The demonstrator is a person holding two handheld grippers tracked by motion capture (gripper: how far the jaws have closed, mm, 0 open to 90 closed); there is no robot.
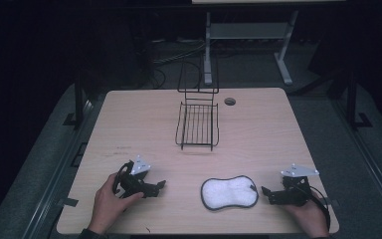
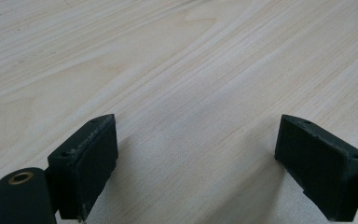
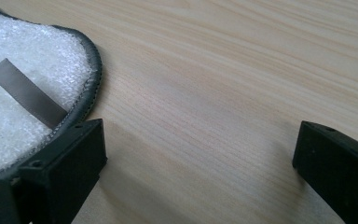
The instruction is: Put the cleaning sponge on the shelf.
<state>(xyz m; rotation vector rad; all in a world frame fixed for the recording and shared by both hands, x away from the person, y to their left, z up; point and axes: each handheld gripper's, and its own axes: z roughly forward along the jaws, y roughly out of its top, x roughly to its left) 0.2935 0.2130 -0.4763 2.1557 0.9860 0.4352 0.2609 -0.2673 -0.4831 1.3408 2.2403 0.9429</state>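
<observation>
Left hand-held gripper [image 1: 160, 186] and right hand-held gripper [image 1: 264, 190], both released, flanking white pad [image 1: 229, 192] on table [image 1: 139, 124], seemingly pre-grasp.

The tabletop [image 1: 129, 124] looks like pale wood or wood-look laminate, smooth and matt, with fine straight grain lines showing plainly in both gripper views. The rack [image 1: 197, 124] is thin black wire, apparently coated metal, with a dull sheen. The sponge pad [image 1: 229, 193] has a white, fuzzy, nubbly cloth face that glints slightly, a dark stitched binding around its edge and a flat grey strap [image 3: 27, 93] of smooth, matt fabric. The left tool [image 2: 198, 158] has black jaws of matt plastic with slightly rough, chipped edges and a brass-coloured insert. The right tool [image 3: 198, 161] has the same matt black jaws. Each carries a pale grey plate, smooth.
</observation>
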